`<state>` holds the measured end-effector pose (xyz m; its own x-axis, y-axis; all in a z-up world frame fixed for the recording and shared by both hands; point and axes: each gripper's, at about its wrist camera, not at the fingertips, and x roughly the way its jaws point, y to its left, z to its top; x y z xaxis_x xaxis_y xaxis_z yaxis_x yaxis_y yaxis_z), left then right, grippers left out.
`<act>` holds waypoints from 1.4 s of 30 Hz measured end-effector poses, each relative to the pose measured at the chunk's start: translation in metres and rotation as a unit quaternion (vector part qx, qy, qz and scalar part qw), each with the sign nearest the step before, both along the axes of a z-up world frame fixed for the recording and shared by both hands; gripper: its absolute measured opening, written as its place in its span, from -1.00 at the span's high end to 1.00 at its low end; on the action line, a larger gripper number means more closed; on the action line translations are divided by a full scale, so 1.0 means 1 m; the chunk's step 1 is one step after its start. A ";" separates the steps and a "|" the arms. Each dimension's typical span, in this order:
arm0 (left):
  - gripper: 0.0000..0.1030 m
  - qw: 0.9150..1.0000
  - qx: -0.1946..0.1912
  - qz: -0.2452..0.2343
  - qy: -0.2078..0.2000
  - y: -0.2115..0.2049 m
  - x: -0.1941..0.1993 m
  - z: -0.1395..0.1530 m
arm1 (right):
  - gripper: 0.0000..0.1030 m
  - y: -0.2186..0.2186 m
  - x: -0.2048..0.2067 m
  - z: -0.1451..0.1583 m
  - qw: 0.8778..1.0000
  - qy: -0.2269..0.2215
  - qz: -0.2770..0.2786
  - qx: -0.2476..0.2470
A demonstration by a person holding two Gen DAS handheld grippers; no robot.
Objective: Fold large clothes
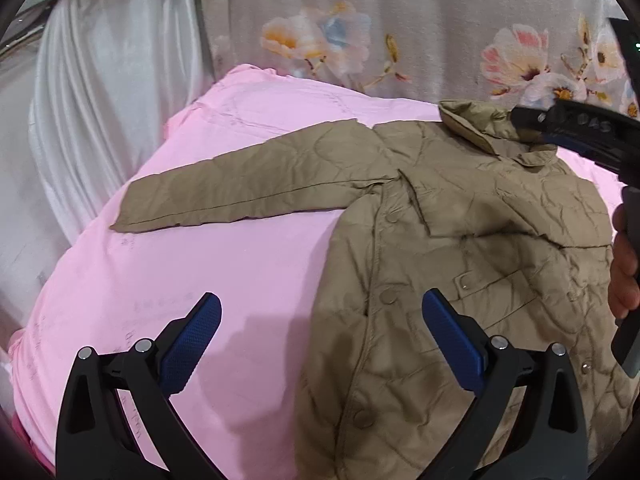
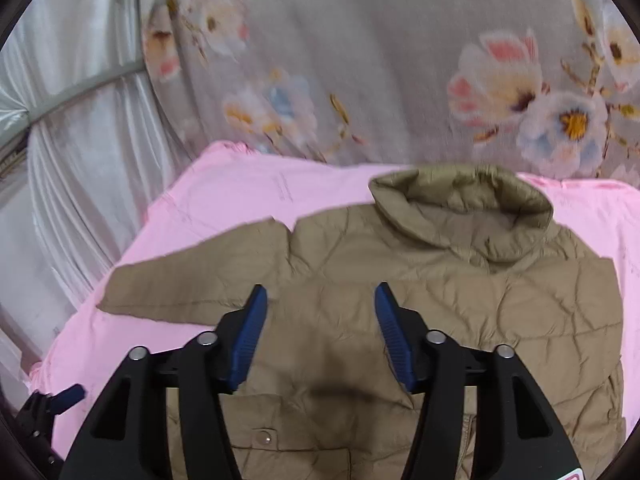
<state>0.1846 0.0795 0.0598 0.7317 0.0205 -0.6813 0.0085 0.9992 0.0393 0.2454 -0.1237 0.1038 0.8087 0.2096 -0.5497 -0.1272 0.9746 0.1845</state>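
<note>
A tan quilted jacket [image 1: 460, 240] lies flat on a pink sheet [image 1: 200, 280], collar [image 1: 476, 124] at the far side. Its left sleeve [image 1: 248, 184] stretches out to the left; the right sleeve is folded across the chest. My left gripper [image 1: 320, 320] is open above the jacket's left front edge, holding nothing. My right gripper [image 2: 320, 312] is open above the jacket's [image 2: 440, 300] chest, below the collar [image 2: 464, 208], holding nothing. It also shows in the left wrist view [image 1: 576, 136] near the collar.
A grey floral cloth [image 1: 400, 28] hangs behind the pink surface. White satin drapes [image 1: 100, 100] hang at the left. The pink sheet's left edge [image 2: 80, 340] drops off. The left gripper's finger [image 2: 68, 396] shows at lower left in the right wrist view.
</note>
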 end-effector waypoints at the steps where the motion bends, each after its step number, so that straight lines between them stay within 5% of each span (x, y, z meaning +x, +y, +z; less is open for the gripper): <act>1: -0.91 1.000 -0.012 -0.011 0.005 -0.002 0.006 0.002 | -0.14 -0.007 -0.007 0.007 1.000 -0.011 -0.009 0.002; 9: -0.91 0.984 -0.128 -0.076 0.094 -0.040 0.093 -0.005 | -0.21 -0.132 -0.042 0.005 0.988 0.026 -0.145 0.054; 18: -0.87 0.955 -0.221 -0.043 0.195 -0.066 0.160 -0.053 | -0.23 -0.266 -0.068 -0.074 0.928 0.124 -0.257 0.239; 19: -0.65 0.956 -0.223 -0.038 0.187 -0.066 0.160 -0.051 | -0.23 -0.273 -0.067 -0.083 0.920 0.130 -0.264 0.259; 22: 0.51 0.962 -0.203 -0.046 0.179 -0.074 0.160 -0.043 | -0.15 -0.286 -0.062 -0.096 0.908 0.124 -0.269 0.296; 23: 0.92 0.964 -0.196 -0.044 0.175 -0.075 0.162 -0.040 | 0.13 -0.287 -0.059 -0.096 0.907 0.122 -0.273 0.296; 24: 0.94 0.966 -0.190 -0.048 0.167 -0.076 0.162 -0.035 | 0.37 -0.288 -0.054 -0.094 0.909 0.120 -0.275 0.289; 25: 0.96 0.971 -0.181 -0.052 0.151 -0.077 0.161 -0.025 | 0.83 -0.288 -0.049 -0.090 0.912 0.119 -0.278 0.278; 31: 0.97 0.989 -0.126 -0.065 0.053 -0.070 0.136 0.023 | 0.91 -0.261 -0.062 -0.027 0.953 0.027 -0.252 0.168; 36: 0.96 0.992 -0.052 -0.061 0.098 -0.082 0.139 -0.042 | 0.92 -0.253 -0.042 -0.069 0.954 0.126 -0.262 0.077; 42: 0.92 0.997 -0.019 -0.057 0.054 -0.086 0.119 -0.062 | 0.91 -0.245 -0.040 -0.088 0.952 0.143 -0.267 0.041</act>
<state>0.3036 -0.0067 -0.0018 0.6508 -0.0862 -0.7543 0.1239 0.9923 -0.0065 0.2051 -0.3688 0.0155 0.6316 -0.1381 -0.7629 0.4496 0.8669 0.2152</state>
